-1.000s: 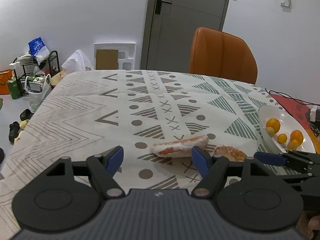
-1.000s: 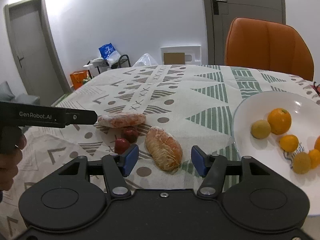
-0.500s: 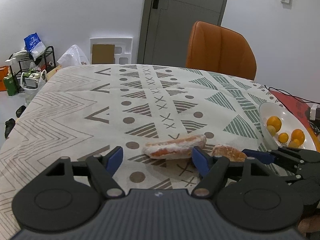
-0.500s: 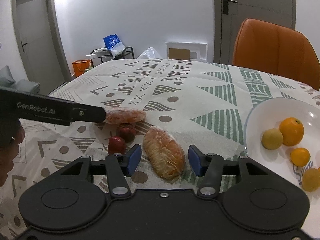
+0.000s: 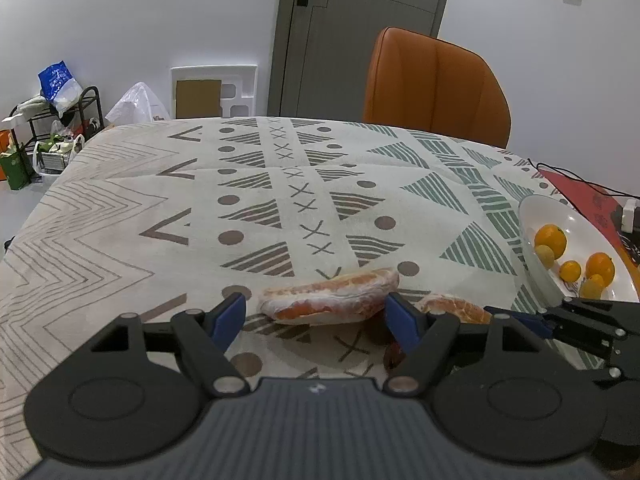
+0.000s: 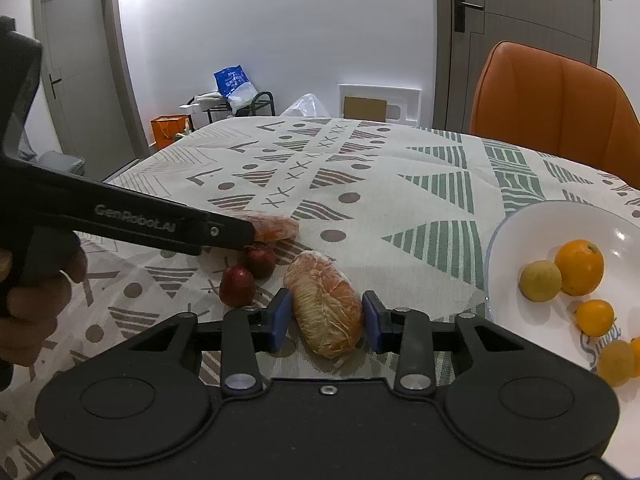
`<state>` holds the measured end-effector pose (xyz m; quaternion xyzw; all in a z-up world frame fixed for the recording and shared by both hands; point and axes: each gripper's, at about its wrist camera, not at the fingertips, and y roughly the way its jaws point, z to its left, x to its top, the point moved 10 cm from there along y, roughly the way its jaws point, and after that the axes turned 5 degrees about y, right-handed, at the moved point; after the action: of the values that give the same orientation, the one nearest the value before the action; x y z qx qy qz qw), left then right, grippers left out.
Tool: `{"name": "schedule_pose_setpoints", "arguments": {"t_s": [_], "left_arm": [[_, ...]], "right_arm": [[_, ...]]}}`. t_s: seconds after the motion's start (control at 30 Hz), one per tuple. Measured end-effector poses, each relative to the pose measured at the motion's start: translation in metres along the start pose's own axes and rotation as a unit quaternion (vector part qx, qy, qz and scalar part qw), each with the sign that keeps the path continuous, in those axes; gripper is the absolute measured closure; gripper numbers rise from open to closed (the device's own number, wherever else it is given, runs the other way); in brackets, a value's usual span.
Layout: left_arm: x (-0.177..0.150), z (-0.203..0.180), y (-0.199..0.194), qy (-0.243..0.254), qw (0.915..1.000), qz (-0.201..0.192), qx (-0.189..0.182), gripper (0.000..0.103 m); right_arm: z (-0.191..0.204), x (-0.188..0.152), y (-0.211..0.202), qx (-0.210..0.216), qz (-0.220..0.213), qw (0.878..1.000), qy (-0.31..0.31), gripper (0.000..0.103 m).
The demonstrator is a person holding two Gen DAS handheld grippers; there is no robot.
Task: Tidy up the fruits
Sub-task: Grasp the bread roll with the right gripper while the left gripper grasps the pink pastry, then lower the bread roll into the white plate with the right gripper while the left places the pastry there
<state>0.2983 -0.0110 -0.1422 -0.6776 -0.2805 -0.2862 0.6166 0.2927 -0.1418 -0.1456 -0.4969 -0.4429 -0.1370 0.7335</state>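
- Left tongs (image 5: 316,316), blue-padded and spread apart, low over the patterned cloth-covered counter (image 5: 160,208), with the long peeled pomelo segment in clear wrap (image 5: 330,300) lying between and just ahead of the pads, not clamped.
- Partly hidden behind the left tongs' right finger: two small dark red fruits (image 6: 248,276) (plain only in the right wrist view, touching each other on the cloth).
- Right tongs (image 6: 325,322) open, pads flanking the plump peeled pomelo segment in clear wrap (image 6: 326,308); a narrow gap visible on the left side, contact on the right side hard to tell.
- White shallow plate (image 6: 520,224) at the right, cut off by the frame edge, holding oranges (image 6: 579,266) and smaller yellowish citrus (image 6: 540,280).
- A hand (image 6: 28,300) gripping the left tool, blurred at the frame's left edge.
- Compared with a second ago: both tongs lower and nearer their segments, right pads narrowed around the plump one; far end of the long segment now blurred behind the left tool's tip.
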Motion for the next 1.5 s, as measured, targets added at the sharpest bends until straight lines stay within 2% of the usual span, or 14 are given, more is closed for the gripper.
{"name": "schedule_pose_setpoints", "arguments": {"t_s": [0.37,0.47,0.73,1.17,1.5], "left_arm": [[0.005,-0.004,0.013,-0.006,1.0000,-0.001,-0.004,0.020],[0.003,-0.004,0.020,-0.015,0.9998,0.011,-0.007,0.020],[0.001,-0.008,0.019,-0.002,1.0000,0.002,0.003,0.022],[0.005,-0.006,-0.005,-0.007,0.9998,-0.017,0.002,0.023],[0.014,-0.023,-0.025,0.003,0.9992,-0.040,-0.004,0.023]], "right_arm": [[-0.003,0.006,-0.016,-0.001,-0.018,1.000,0.006,0.067],[-0.005,0.007,-0.019,-0.003,-0.021,1.000,0.007,0.067],[-0.013,0.003,-0.027,-0.012,-0.027,0.999,0.016,0.067],[-0.017,0.003,-0.046,-0.023,-0.042,0.998,0.032,0.067],[-0.038,0.001,-0.070,-0.048,-0.060,0.996,0.046,0.067]]}}
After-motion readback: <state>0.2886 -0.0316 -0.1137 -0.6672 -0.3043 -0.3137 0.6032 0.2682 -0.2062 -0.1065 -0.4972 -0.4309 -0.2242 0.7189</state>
